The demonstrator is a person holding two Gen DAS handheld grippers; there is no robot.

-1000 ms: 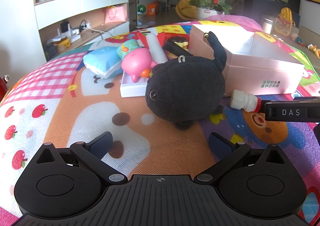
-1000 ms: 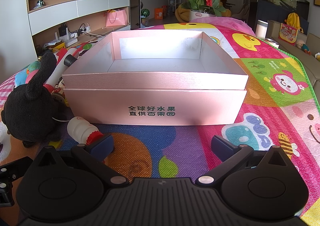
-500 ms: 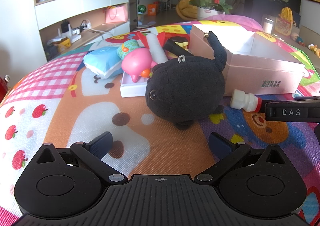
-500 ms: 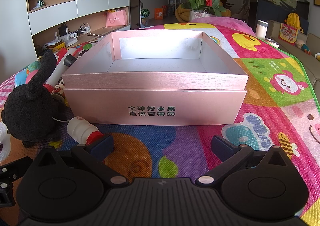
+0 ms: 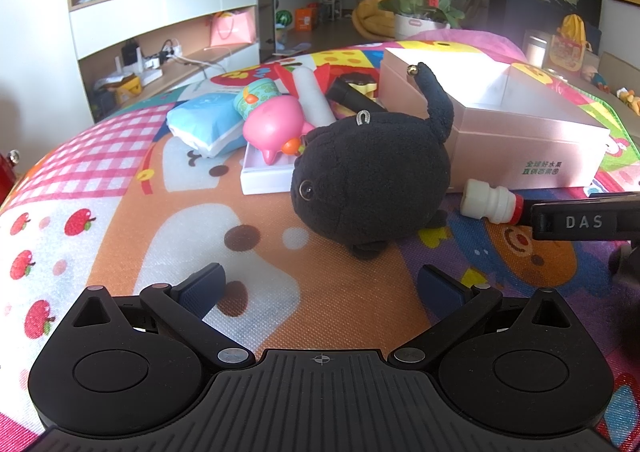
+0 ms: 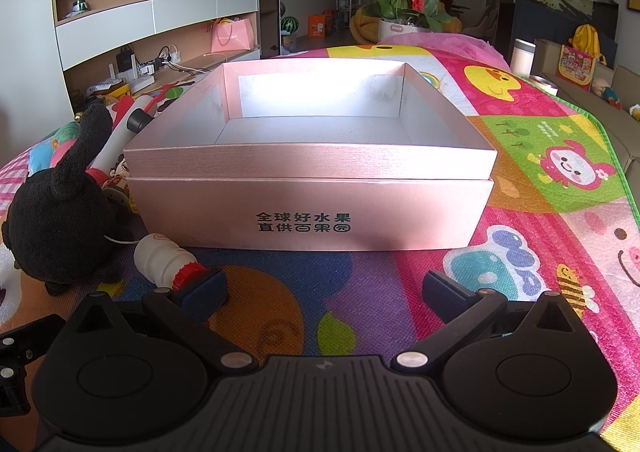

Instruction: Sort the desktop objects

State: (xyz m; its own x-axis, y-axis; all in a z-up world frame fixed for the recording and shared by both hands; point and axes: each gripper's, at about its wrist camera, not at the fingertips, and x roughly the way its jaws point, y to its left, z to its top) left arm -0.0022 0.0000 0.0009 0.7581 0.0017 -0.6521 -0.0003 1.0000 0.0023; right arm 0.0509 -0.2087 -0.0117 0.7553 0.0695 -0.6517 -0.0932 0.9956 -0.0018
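A black plush toy (image 5: 370,180) sits on the colourful play mat just ahead of my open, empty left gripper (image 5: 320,288). It also shows in the right wrist view (image 6: 56,212) at the left. A small white bottle with a red cap (image 5: 490,202) lies on its side beside the plush; in the right wrist view the bottle (image 6: 166,260) touches the left fingertip of my open, empty right gripper (image 6: 324,286). An open pink box (image 6: 312,168) with an empty white inside stands straight ahead of the right gripper, and shows in the left wrist view (image 5: 516,140).
Behind the plush lie a pink duck toy (image 5: 276,128) in a shallow white lid (image 5: 266,174), a blue tissue pack (image 5: 206,122), a white tube (image 5: 314,98) and a black cylinder (image 5: 348,96). My right gripper's finger (image 5: 584,220) crosses the left wrist view at the right.
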